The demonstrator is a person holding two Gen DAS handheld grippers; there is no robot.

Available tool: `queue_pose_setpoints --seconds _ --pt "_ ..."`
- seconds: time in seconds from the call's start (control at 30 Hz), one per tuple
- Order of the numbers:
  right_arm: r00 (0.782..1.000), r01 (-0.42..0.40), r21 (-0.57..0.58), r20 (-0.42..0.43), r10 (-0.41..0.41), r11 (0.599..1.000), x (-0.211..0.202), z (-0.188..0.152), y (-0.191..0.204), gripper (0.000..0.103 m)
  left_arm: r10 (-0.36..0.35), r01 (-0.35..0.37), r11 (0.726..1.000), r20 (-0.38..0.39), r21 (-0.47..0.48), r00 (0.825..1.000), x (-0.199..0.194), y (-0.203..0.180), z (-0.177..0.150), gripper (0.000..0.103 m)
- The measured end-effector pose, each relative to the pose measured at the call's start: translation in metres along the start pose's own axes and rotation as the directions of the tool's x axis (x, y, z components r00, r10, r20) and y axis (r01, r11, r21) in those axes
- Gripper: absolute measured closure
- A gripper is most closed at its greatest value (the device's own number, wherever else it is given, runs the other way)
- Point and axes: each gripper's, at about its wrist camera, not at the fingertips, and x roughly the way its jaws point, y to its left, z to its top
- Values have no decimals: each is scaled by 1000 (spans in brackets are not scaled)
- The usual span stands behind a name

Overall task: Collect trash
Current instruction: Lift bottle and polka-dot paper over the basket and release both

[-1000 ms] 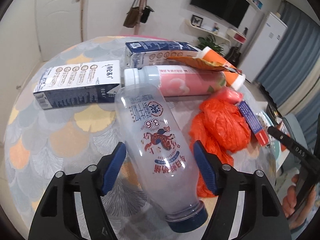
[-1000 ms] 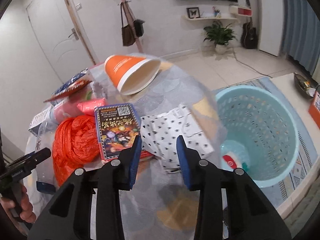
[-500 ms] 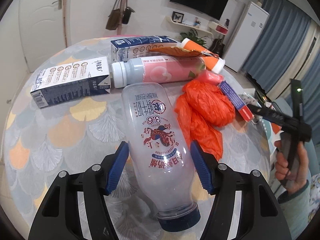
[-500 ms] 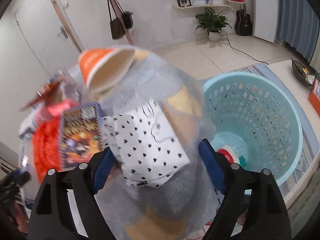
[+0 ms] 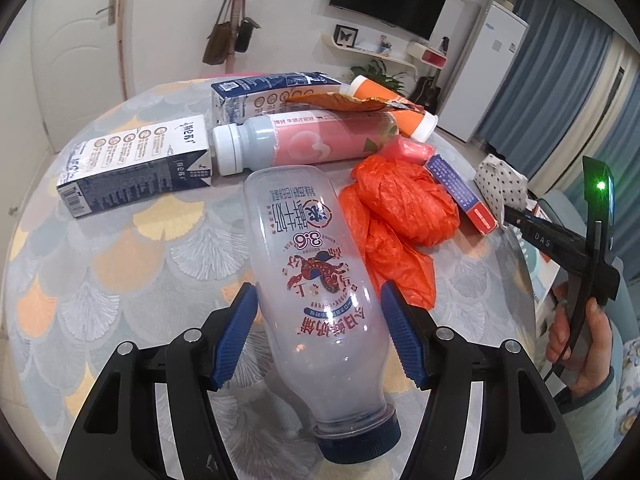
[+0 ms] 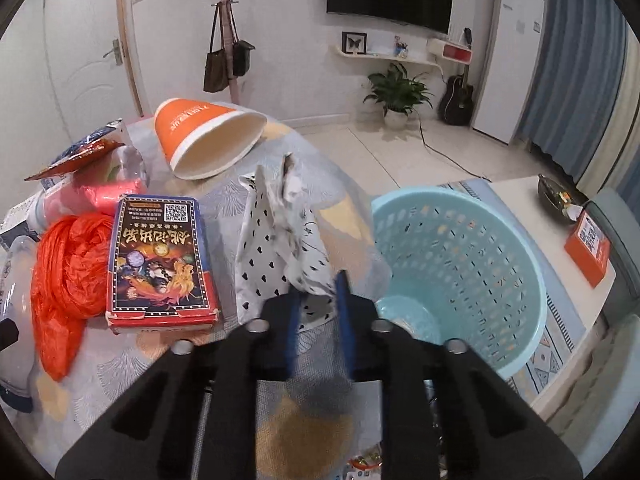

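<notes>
The right tongs [image 6: 316, 300] are clamped on the spotted paper [image 6: 280, 240], low centre of the right view, pinching its near edge so that it stands up in a crumpled peak. The left tongs [image 5: 316, 332] are apart, one pad on each side of the clear bottle [image 5: 316, 280], which lies on the desk [image 5: 120, 248] with its blue cap toward the camera. The pads sit just beside its waist; I cannot tell whether they touch it.

The step in hand looks like two pickups at once: the paper is gripped, the bottle only framed. Next, the right side needs a lift and a swing rightward to the basket [image 6: 460, 272], then a release over its mouth. The left needs to close on the bottle before lifting; the round, smooth body could slip or roll if pinched off centre.

Outward from the tongs, the left view shows an orange bag [image 5: 400, 208], a pink bottle [image 5: 304, 144] and two cartons [image 5: 136, 164] toward the upper left, mostly hidden or edge-on in the right view. Only the right view shows the basket, standing on the floor right of the desk, the card box [image 6: 160, 260] face up, and the tipped cup [image 6: 208, 140] with its open mouth.
</notes>
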Motion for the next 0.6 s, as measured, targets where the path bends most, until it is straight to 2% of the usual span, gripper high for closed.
queue_pose_setpoints --seconds 0.1,0.3,0.6 --pt "1000 -12 3 22 12 1000 -7 -2 -2 99 -16 16 1000 32 10 999 -9 -2 1 41" --pt "995 -53 16 88 51 998 -30 -1 -1 100 -86 80 995 113 51 990 -33 -15 6 43" --pt "982 -113 21 158 108 993 -62 3 3 100 -150 136 984 134 112 980 -38 -39 12 45"
